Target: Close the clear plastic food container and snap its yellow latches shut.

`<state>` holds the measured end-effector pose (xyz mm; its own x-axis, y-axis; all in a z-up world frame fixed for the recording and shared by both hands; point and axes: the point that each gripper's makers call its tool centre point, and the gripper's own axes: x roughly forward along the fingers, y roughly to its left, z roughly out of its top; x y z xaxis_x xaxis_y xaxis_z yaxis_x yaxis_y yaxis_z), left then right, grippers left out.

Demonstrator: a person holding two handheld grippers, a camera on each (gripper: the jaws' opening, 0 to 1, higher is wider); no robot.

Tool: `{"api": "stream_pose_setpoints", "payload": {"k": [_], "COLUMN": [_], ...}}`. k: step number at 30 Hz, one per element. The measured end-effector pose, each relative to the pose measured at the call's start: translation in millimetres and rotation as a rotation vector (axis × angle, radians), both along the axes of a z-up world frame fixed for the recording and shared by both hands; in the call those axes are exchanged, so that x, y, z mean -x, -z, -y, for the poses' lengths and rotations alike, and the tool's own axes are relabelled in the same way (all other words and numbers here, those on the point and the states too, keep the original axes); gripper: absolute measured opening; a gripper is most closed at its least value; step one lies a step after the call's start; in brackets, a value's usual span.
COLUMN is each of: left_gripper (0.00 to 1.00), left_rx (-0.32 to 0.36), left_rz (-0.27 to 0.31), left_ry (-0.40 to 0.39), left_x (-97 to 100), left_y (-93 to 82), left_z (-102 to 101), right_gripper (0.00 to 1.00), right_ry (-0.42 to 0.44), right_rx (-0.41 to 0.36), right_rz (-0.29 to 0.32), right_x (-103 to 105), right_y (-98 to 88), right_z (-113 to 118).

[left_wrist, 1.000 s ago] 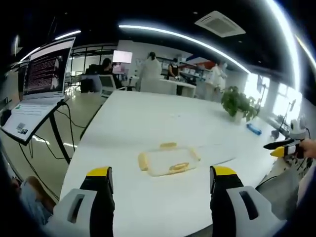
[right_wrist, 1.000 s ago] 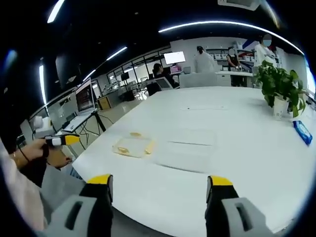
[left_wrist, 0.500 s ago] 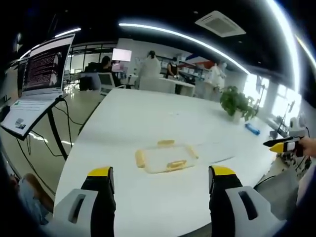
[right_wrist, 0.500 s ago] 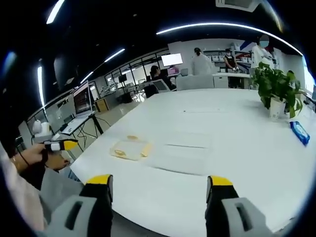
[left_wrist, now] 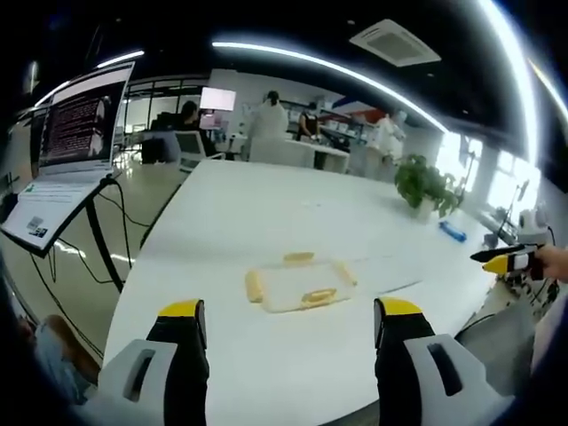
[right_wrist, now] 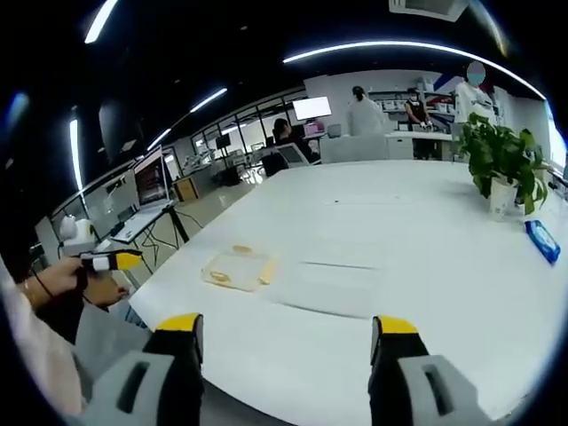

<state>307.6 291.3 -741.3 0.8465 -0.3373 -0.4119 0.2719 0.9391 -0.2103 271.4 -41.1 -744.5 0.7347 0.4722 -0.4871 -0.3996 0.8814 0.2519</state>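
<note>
The clear container (left_wrist: pixel 300 286) with yellow latches (left_wrist: pixel 254 286) lay flat near the worktop (left_wrist: pixel 266 222) edge closest to the person. Both the left hand-held gripper (left_wrist: pixel 284 333) and the right hand-held gripper (right_wrist: pixel 284 342) hovered apart-jawed, holding nothing.

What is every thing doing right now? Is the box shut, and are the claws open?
Clear container: flat on the white table, untouched; whether its lid is fully down, cannot tell.
Yellow latches: sticking outward, not snapped.
Left claw: open, empty.
Right claw: open, empty.
Laptop: open, screen lit.
Potted plant: upright.
</note>
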Motion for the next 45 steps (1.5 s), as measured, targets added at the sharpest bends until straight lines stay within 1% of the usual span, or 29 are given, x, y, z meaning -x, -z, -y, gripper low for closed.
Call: {"api": "stream_pose_setpoints", "payload": {"k": [8,21,31,33,35,36,38,42,44,45], "left_gripper": [0.75,0.74,0.74,0.74,0.75,0.75,0.76,0.76,0.75,0.75], "left_rx": [-0.003,-0.009,-0.021,-0.039,-0.062,-0.071,-0.077,-0.110,-0.106,-0.099], "left_rz": [-0.012,-0.025,-0.033,-0.038,-0.048,-0.055,-0.061,-0.055,-0.054,-0.068], "left_ry": [0.002,0.030,0.049,0.084,0.100,0.101,0.102,0.118,0.130,0.146], "left_x": [1.5,-0.6,-2.2,-1.2,-1.0,-1.5,-2.8,-6.4,-8.5,-7.8], "left_y": [-0.2,0.8,3.2,5.5,9.2,11.8,14.3,15.9,15.5,16.8], "left_z": [1,9,11,14,15,15,15,17,19,21], "right_gripper": [0.77,0.77,0.77,0.77,0.77,0.77,0.78,0.78,0.78,0.78], "right_ry": [-0.013,-0.009,-0.009,-0.012,-0.022,-0.033,-0.040,-0.053,-0.063,-0.069], "right_rx": [-0.001,-0.005,-0.003,-0.002,0.009,0.026,0.045,0.039,0.039,0.041], "right_rz": [-0.022,-0.027,-0.033,-0.034,-0.041,-0.051,-0.049,-0.050,-0.053,-0.058], "right_x": [2,3,2,2,3,3,2,-2,-5,-7], "right_y": [6.5,8.4,10.4,10.4,12.2,14.6,16.0,14.7,15.6,17.1], "right_z": [-4,-5,-4,-4,-5,-5,-4,-7,-9,-11]}}
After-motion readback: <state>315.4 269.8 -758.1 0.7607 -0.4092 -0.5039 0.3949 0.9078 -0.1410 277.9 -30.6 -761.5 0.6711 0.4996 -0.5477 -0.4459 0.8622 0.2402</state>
